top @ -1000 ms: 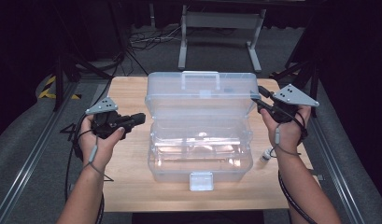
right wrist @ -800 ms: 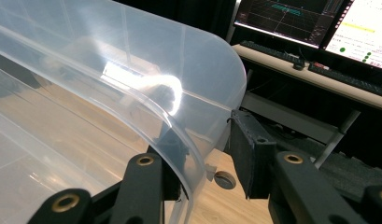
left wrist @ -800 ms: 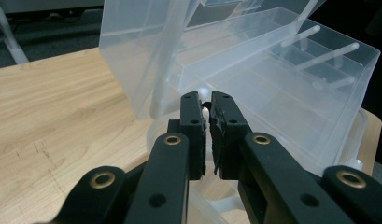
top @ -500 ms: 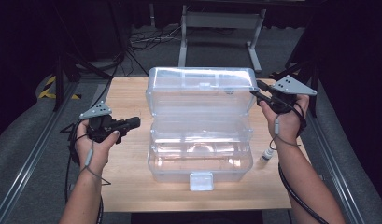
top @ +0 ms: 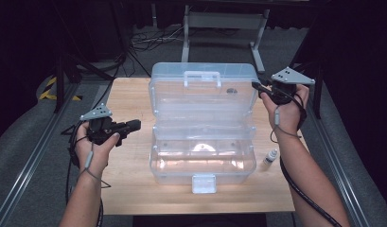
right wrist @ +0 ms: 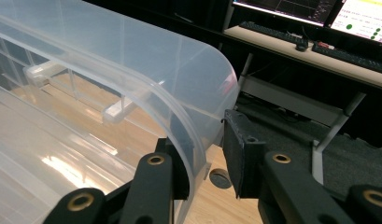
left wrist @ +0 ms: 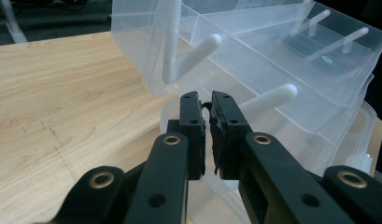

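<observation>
**Clear plastic toolbox stands open, right gripper at its lid**

At the left of the high view, the left gripper (top: 134, 125) sits in the person's left hand (top: 94, 146) above the wooden table (top: 129, 94), pointing right toward the box and apart from it. In the left gripper view its jaws stand almost together, a thin slit between the pads, with nothing between them; the box's white hinge arms (left wrist: 198, 51) show just beyond the tips.

The clear plastic toolbox (top: 203, 161) fills the centre of the high view. Its lid (top: 203, 92) stands raised at the back, handle (top: 202, 75) uppermost, a tray tier lifted between lid and base, and the latch (top: 204, 183) faces the bottom edge of the frame.

Right of centre, a small white-capped bottle (top: 270, 157) stands on the table just beside the box's lower right corner.

At the upper right, the right gripper (top: 255, 85) in the right hand (top: 285, 111) meets the lid's right edge. In the right gripper view its jaws are parted, one on each side of the lid's curved rim (right wrist: 188, 126): the left pad lies against the rim, the right one stands clear of it.
</observation>
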`<state>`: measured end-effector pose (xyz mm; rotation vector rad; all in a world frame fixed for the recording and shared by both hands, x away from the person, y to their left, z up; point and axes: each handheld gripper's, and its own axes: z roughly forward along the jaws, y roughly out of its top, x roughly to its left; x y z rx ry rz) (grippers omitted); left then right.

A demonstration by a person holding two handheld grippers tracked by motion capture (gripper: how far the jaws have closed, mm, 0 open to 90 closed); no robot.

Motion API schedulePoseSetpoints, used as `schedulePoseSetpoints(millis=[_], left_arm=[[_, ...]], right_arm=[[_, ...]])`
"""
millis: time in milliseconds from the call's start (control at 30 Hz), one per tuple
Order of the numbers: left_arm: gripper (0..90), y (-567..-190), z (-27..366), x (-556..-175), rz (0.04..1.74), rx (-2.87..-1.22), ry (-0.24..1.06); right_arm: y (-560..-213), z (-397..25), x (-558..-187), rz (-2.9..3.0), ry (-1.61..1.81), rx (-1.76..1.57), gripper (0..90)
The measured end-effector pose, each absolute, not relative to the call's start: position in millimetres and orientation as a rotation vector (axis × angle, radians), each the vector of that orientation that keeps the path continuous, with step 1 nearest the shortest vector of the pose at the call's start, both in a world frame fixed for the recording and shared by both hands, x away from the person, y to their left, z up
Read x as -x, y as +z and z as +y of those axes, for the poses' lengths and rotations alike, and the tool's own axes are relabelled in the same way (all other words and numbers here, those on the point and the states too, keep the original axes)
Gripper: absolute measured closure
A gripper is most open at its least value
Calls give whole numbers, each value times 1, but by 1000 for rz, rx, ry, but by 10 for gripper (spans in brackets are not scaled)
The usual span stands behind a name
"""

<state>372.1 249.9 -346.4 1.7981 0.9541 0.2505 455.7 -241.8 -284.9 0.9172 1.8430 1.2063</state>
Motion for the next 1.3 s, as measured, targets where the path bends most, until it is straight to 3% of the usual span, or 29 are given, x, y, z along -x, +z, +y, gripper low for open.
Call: schedulePoseSetpoints(millis=[1300], left_arm=[[835, -360, 273, -355, 1066, -1802, 304]], right_arm=[[-286, -236, -527, 1930, 1149, -1118, 820]])
